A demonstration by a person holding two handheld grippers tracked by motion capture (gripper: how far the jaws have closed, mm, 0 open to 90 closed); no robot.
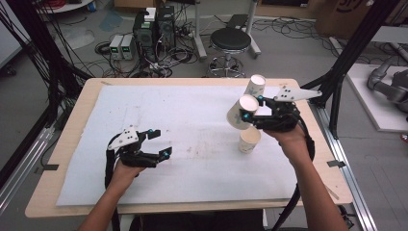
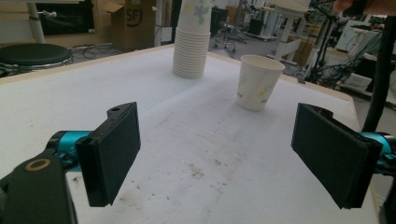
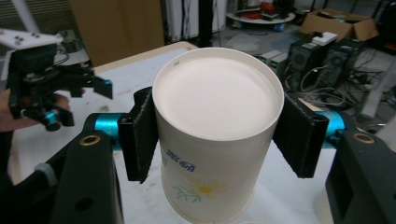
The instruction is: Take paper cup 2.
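My right gripper (image 1: 251, 109) is shut on a white paper cup (image 1: 240, 111) with a flower print, held tilted in the air at the table's right. In the right gripper view both pads press the sides of that held cup (image 3: 217, 121), whose wide end faces the camera. Just below it a second paper cup (image 1: 249, 139) stands upright on the white mat. A stack of cups (image 1: 255, 86) stands behind them. My left gripper (image 1: 159, 142) rests low at the left, open and holding nothing. Past its jaws lie the upright cup (image 2: 259, 81) and the stack (image 2: 191, 42).
A white mat (image 1: 192, 120) covers the wooden table (image 1: 77, 110). Black frame posts (image 1: 337, 86) stand at the table's right edge. A stool (image 1: 230, 41), computer boxes (image 1: 154, 29) and cables lie on the floor beyond the far edge.
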